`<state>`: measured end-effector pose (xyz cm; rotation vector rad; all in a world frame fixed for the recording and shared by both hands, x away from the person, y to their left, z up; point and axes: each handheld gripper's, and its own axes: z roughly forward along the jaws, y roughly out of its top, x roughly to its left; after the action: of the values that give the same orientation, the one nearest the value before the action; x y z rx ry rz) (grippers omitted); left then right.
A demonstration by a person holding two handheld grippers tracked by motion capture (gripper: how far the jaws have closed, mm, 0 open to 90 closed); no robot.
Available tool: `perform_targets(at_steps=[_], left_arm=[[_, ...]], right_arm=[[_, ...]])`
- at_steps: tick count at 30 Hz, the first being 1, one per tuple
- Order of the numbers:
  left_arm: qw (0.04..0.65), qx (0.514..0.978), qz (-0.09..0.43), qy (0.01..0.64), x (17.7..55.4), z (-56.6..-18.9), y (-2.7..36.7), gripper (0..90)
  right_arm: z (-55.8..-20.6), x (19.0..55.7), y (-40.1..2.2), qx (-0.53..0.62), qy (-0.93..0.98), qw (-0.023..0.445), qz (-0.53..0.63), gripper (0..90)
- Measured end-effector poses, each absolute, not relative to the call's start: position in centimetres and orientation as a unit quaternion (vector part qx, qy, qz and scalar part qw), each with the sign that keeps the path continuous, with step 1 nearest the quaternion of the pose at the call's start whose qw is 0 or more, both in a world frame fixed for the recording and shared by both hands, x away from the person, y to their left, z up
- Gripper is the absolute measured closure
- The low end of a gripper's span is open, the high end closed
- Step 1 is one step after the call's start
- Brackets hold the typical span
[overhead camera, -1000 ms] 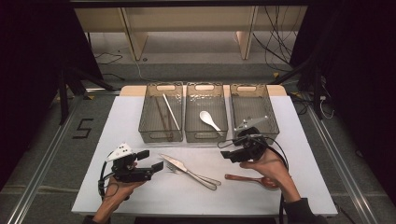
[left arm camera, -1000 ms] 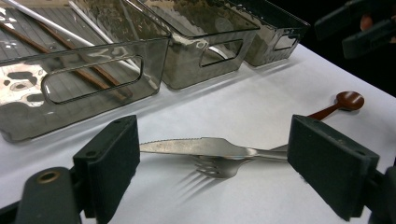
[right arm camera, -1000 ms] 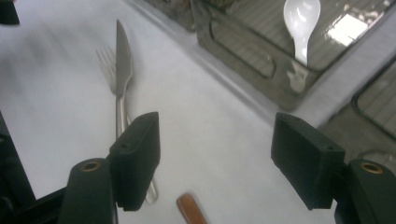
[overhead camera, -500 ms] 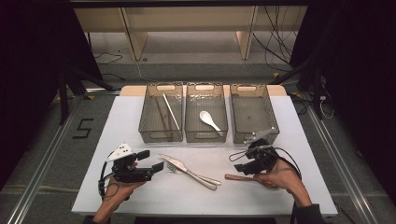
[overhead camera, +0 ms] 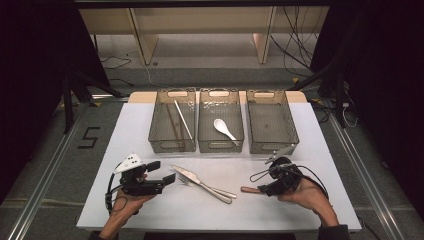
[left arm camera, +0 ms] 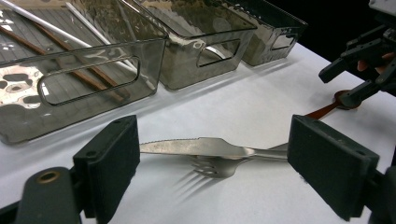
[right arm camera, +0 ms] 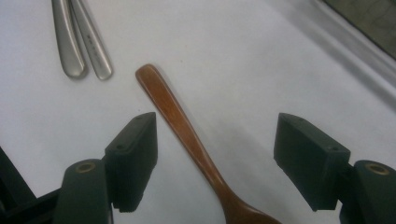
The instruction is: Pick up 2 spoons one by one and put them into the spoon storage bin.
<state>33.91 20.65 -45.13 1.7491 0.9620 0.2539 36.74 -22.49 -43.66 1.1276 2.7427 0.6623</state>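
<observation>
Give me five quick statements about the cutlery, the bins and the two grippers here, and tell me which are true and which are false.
1. The right gripper has its jaws open on either side of the wooden spoon. True.
2. The white spoon lies in the right bin. False: it lies in the middle bin; the right bin looks empty.
3. The knife lies across the fork on the table. True.
4. The left gripper is shut on the knife. False: its jaws stand open, with knife and fork beyond them.
5. The left bin holds the chopsticks. True.
</observation>
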Motion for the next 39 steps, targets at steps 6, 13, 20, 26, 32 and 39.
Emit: perform_targets(at_steps=[6, 13, 20, 26, 32, 39], left_arm=[[0.534, 0.735, 0.106, 0.404, 33.9, -45.1, 20.6, 16.7], [0.535, 0.734, 0.105, 0.405, 33.9, -45.1, 20.6, 16.7], [0.535, 0.734, 0.106, 0.405, 33.9, -45.2, 20.6, 16.7], [0.535, 0.734, 0.105, 0.405, 33.9, -45.2, 20.6, 16.7], [0.533, 0.736, 0.104, 0.404, 33.9, -45.2, 20.6, 16.7], [0.532, 0.737, 0.105, 0.404, 33.9, -45.2, 20.5, 16.7]], right_arm=[[-44.1, 36.6, -22.7, 0.375, 0.904, 0.051, 0.2, 31.2], [-44.5, 36.5, -22.8, 0.369, 0.91, 0.051, 0.179, 33.9], [-45.1, 36.5, -22.7, 0.36, 0.919, 0.052, 0.151, 38.8], [-45.5, 36.3, -22.5, 0.351, 0.926, 0.058, 0.126, 44.1], [-45.7, 36.3, -22.4, 0.348, 0.929, 0.054, 0.115, 52.2], [-45.6, 36.1, -22.1, 0.346, 0.931, 0.054, 0.107, 62.1]])
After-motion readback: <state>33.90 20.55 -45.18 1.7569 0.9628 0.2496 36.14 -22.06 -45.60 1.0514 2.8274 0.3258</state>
